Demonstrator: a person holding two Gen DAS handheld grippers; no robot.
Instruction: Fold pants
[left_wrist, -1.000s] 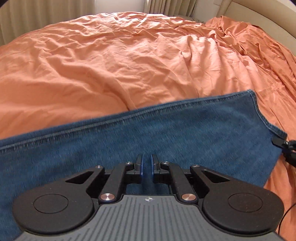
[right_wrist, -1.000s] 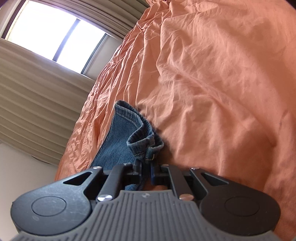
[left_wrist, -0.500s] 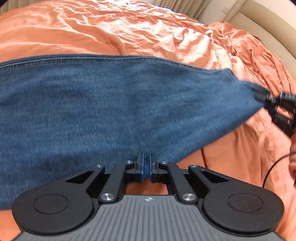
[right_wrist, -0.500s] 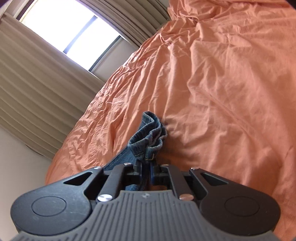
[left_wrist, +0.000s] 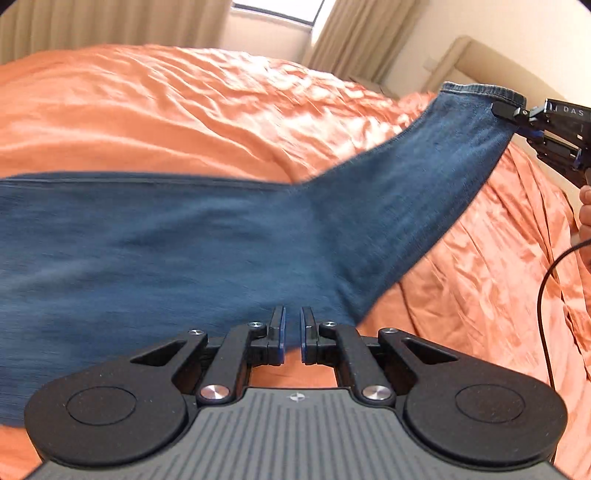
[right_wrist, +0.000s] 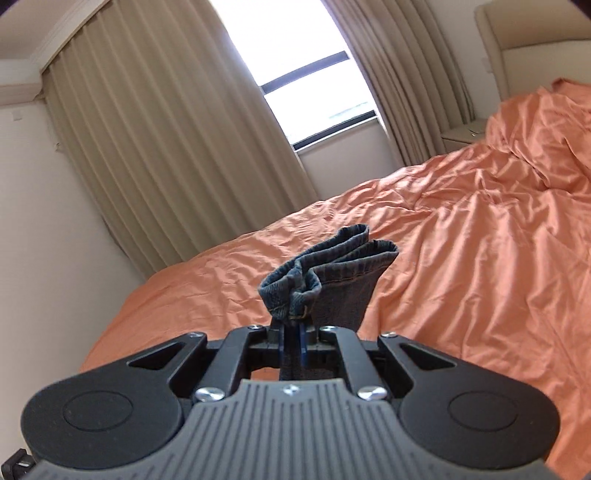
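Note:
Blue denim pants (left_wrist: 184, 243) stretch across the orange bed. My left gripper (left_wrist: 291, 328) has its jaws nearly shut, with a narrow gap, on the lower edge of the pants. The leg rises to the upper right, where my right gripper (left_wrist: 517, 118) grips the hem. In the right wrist view my right gripper (right_wrist: 291, 332) is shut on the bunched hem (right_wrist: 332, 266), which stands up above the jaws, lifted above the bed.
The bed is covered with a wrinkled orange sheet (left_wrist: 184, 110). Beige curtains (right_wrist: 166, 147) and a window (right_wrist: 306, 81) lie beyond. A cream headboard (left_wrist: 480, 62) stands at the right. A black cable (left_wrist: 546, 295) hangs by the person's hand.
My right gripper has lifted the hem high above the bed and tilted up toward the window. The leg now slants upward. My left gripper's jaws show a slightly wider gap on the denim.

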